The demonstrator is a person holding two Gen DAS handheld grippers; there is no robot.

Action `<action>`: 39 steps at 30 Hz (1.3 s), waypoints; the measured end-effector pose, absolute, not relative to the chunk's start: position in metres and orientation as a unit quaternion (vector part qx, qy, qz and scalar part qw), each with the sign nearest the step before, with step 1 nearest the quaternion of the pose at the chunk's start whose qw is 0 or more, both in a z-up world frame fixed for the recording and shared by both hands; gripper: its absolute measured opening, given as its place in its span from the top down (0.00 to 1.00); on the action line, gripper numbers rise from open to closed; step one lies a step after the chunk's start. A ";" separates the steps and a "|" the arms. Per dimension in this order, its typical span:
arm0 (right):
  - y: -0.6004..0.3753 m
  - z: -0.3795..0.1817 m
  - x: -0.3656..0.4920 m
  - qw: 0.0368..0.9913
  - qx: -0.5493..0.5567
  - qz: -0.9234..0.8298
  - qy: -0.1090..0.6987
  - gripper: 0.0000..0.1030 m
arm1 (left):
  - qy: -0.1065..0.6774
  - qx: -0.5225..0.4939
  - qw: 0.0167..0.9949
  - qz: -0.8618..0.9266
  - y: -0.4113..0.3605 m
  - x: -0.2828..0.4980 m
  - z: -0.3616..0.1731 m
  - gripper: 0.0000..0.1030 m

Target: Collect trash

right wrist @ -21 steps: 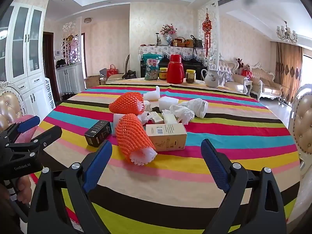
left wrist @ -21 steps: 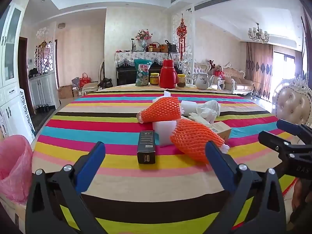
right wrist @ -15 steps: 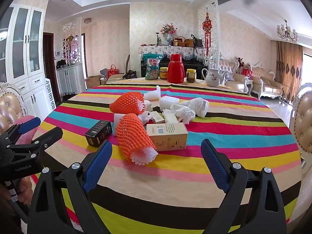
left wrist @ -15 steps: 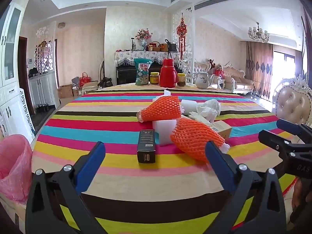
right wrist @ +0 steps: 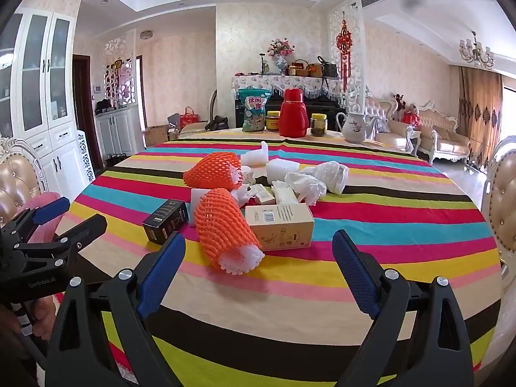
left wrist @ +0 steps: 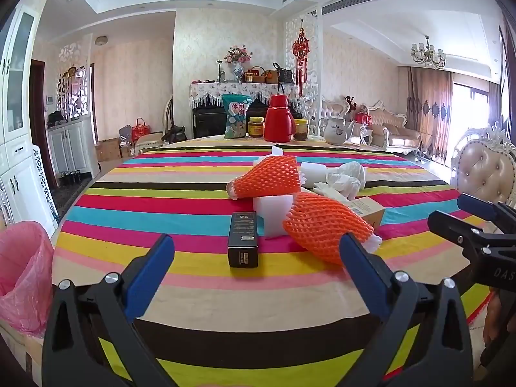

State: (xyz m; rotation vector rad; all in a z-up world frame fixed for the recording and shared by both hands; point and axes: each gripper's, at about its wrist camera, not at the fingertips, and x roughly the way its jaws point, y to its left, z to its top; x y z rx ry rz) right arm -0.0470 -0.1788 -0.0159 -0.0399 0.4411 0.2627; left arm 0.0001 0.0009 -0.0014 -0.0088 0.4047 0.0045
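Observation:
Trash lies in a heap on the striped round table (left wrist: 193,293): two orange foam nets (left wrist: 322,225) (left wrist: 271,177), a black box (left wrist: 242,238), a white foam block (left wrist: 274,213), a tan carton (right wrist: 279,225) and crumpled white plastic (right wrist: 325,174). My left gripper (left wrist: 256,271) is open and empty, just short of the black box. My right gripper (right wrist: 258,267) is open and empty, in front of the near orange net (right wrist: 222,225). A bin with a pink bag (left wrist: 22,274) stands left of the table.
At the table's far edge stand a red thermos (left wrist: 279,119), jars (left wrist: 256,126), a snack bag (left wrist: 235,116) and a white jug (left wrist: 334,130). Padded chairs (left wrist: 483,167) (right wrist: 16,180) stand at both sides. Cabinets line the left wall.
Both grippers have edged slightly closer to the trash heap; nothing was taken hold of and the jaws stay open.

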 end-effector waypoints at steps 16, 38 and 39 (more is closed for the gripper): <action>-0.179 -0.015 -0.045 0.966 -0.017 0.133 0.219 0.16 | 0.202 -0.005 0.979 0.002 0.002 0.002 -0.002 0.04; -0.179 -0.014 -0.046 0.966 -0.009 0.136 0.218 0.16 | 0.204 -0.002 0.979 0.003 0.001 0.000 -0.004 0.04; -0.179 -0.014 -0.045 0.966 -0.009 0.136 0.218 0.16 | 0.204 -0.002 0.979 0.003 0.001 0.000 -0.004 0.04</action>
